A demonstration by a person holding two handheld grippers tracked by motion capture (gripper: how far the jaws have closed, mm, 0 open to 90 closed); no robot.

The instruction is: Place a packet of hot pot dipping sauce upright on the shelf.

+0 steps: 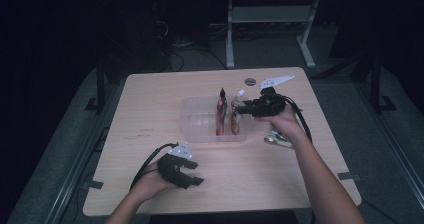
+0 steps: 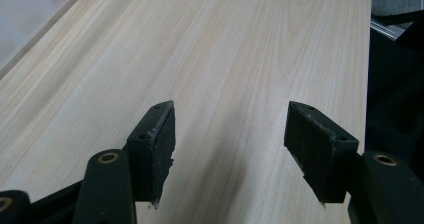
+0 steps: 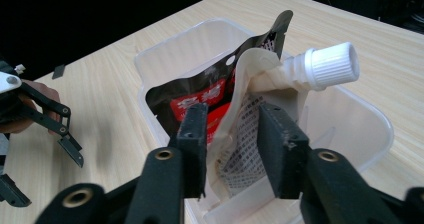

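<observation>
My right tongs (image 3: 227,149) grip the spouted pouch (image 3: 260,134), upright in the clear bin (image 1: 200,115) near the tabletop's (image 1: 150,109) far edge. My left tongs (image 2: 230,149) gape wide near its near edge.

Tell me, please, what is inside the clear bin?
The bin holds two upright pouches: a dark red one and a spouted one, which the right gripper grips. The bin's floor beneath them is hidden.

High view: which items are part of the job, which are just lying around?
In the job:
- spouted pouch, held by right hand-held gripper
- clear bin
- dark red pouch in it

Lying about:
- packet by the right hand
- round disc
- left hand-held gripper, open, idle
</observation>
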